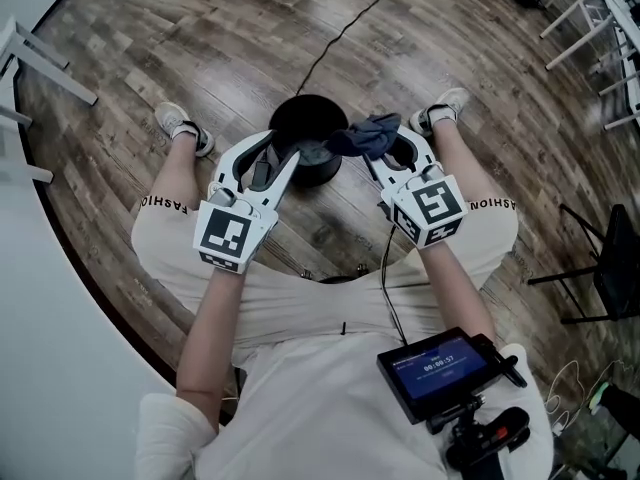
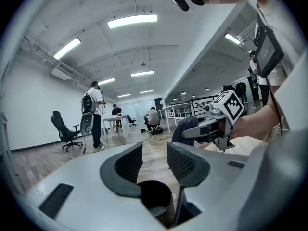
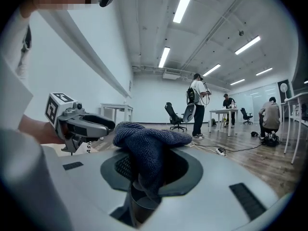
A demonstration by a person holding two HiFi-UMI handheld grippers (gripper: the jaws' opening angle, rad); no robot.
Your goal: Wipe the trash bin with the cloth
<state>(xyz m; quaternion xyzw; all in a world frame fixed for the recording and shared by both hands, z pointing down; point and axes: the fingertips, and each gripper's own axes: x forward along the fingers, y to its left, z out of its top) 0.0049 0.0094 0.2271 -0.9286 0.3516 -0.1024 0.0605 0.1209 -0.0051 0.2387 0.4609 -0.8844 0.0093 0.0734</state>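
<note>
Right gripper (image 3: 153, 163) has the cloth (image 3: 144, 138) clamped in its jaws, bunched up over the right edge of the bin (image 1: 306, 120), set, I'd say, to start a wipe. The bin stands on the floor between the person's feet. Left gripper (image 2: 154, 149) hovers just beside its rim with jaws apart and nothing between them, probably there to steady it.

"FASHION" running along left shorts hem (image 1: 165, 204), 9 o'clock in head view; same word running along right shorts hem (image 1: 493, 204), 3 o'clock; monitor (image 1: 440, 365), 5 o'clock, showing timer digits, too small for reading.
</note>
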